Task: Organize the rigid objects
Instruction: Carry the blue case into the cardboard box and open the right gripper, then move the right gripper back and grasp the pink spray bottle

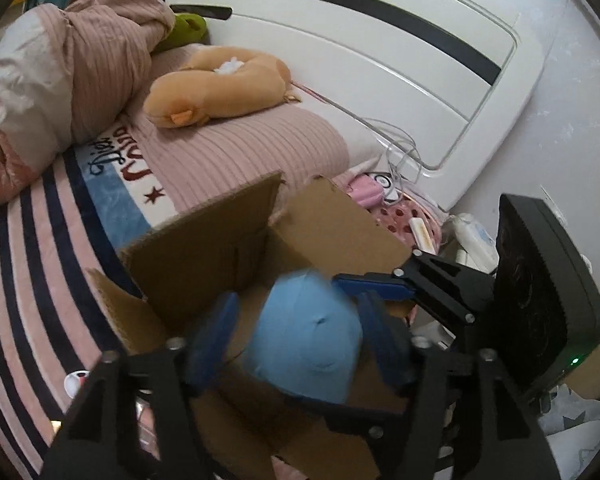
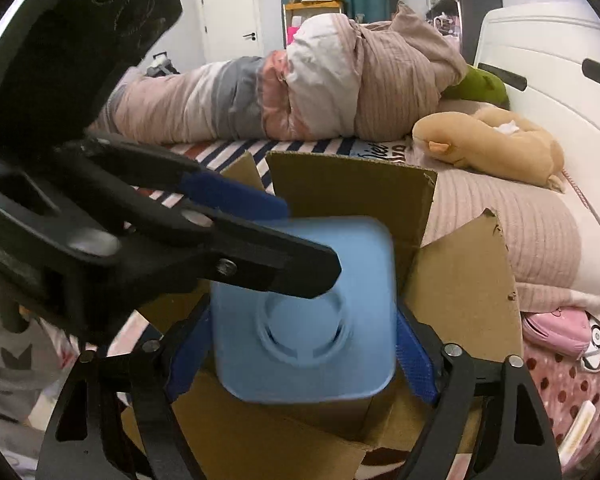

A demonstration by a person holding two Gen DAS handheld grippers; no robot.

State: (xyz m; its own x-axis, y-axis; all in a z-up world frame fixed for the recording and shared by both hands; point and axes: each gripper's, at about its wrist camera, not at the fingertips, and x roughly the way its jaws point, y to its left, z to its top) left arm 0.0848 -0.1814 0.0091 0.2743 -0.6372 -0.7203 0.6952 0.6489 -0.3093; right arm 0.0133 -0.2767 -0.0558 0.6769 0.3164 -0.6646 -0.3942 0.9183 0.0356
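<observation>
Over the open cardboard box on the striped bed, the right gripper clamped the light blue container by its sides; the left gripper stood partly open around it, contact unclear.

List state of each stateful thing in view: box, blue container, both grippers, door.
Cardboard box: flaps open, standing up.
Blue container: over the open box, between both grippers' fingers, recessed round base facing the right wrist camera.
Right gripper: jaws wide, blue pads at the container's sides; contact unclear.
Left gripper: jaws apart around the container; grip unclear through blur.
Door: closed.
</observation>
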